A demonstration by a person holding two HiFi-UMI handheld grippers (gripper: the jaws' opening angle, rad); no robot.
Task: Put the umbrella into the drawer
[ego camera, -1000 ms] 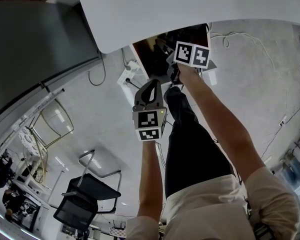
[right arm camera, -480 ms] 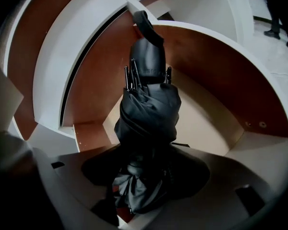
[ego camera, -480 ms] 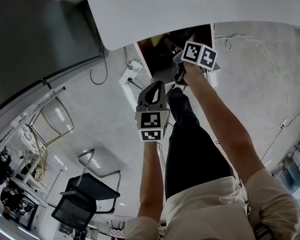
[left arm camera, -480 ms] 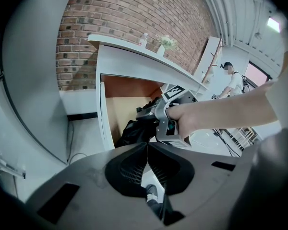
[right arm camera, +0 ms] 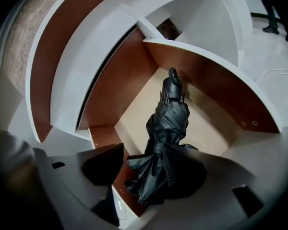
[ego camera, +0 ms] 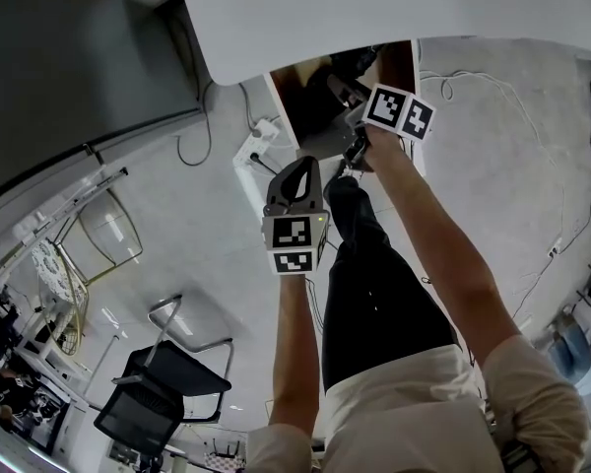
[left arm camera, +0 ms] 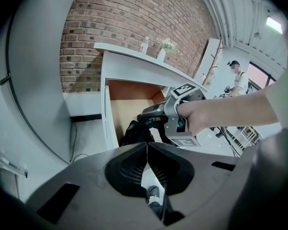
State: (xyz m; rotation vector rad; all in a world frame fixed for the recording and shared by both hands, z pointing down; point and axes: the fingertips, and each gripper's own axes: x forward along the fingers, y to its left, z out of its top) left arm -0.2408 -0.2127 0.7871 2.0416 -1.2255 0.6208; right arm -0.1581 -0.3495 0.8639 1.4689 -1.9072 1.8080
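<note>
Right tongs have just opened wide. The umbrella lies between them, handle ahead in the drawer. Left tongs are closed and empty. We judge the umbrella released; withdraw next.

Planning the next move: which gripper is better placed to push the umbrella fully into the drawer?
Probably the right. The right gripper has just been opening its jaws, and they flank the umbrella, whose far end lies in the drawer. The left gripper is shut and held back from it.
</note>
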